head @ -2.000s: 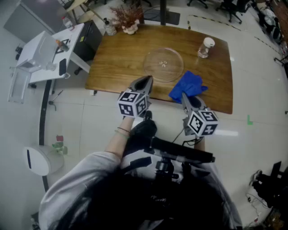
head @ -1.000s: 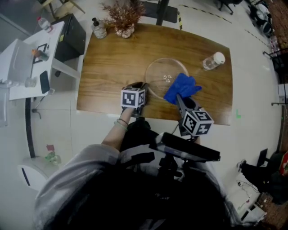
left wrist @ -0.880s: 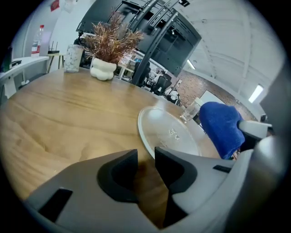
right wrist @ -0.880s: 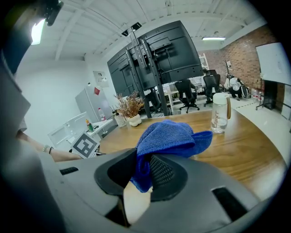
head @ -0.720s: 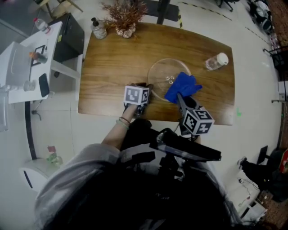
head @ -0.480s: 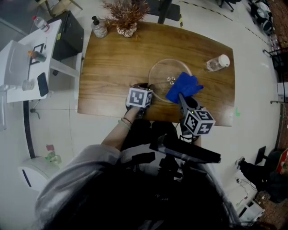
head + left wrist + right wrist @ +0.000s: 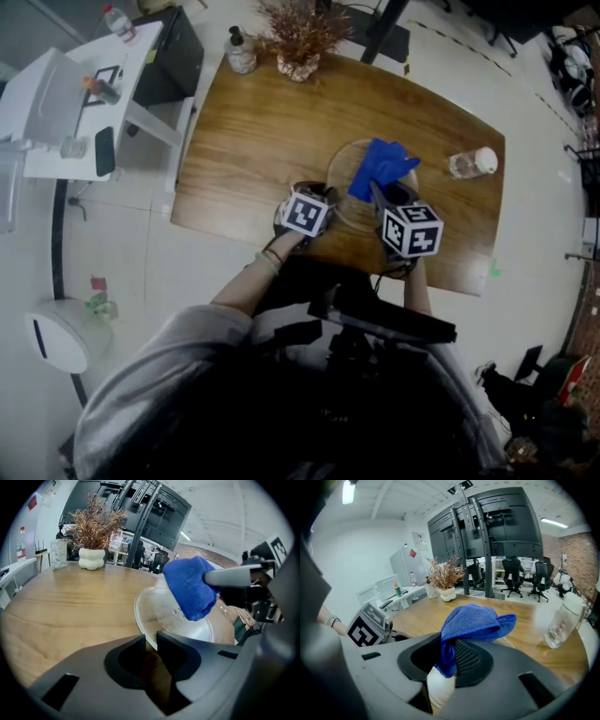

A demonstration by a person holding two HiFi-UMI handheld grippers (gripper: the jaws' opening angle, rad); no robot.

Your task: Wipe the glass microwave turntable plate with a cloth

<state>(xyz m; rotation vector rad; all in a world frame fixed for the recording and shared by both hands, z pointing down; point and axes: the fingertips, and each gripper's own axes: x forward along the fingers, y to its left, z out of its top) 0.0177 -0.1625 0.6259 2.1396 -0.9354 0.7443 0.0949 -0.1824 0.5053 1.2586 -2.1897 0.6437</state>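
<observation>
The clear glass turntable plate (image 7: 352, 171) lies flat on the wooden table (image 7: 244, 141). My left gripper (image 7: 323, 194) is at the plate's near-left rim. In the left gripper view its jaws (image 7: 150, 637) stand almost together with the plate (image 7: 159, 616) rim running into the narrow gap. My right gripper (image 7: 380, 194) is shut on a blue cloth (image 7: 382, 167), which hangs just over the plate's middle. The cloth (image 7: 473, 620) bunches out of the right jaws. From the left it shows as the cloth (image 7: 190, 590) above the glass.
A clear plastic bottle (image 7: 472, 163) lies on the table right of the plate. A dried plant in a white vase (image 7: 302, 37) and a pump bottle (image 7: 240, 52) stand at the far edge. A white side desk (image 7: 66, 103) is to the left.
Both grippers have moved forward over the table. The cloth went from the plate's right side to above its middle. The left gripper closed in on the plate's near-left rim.
</observation>
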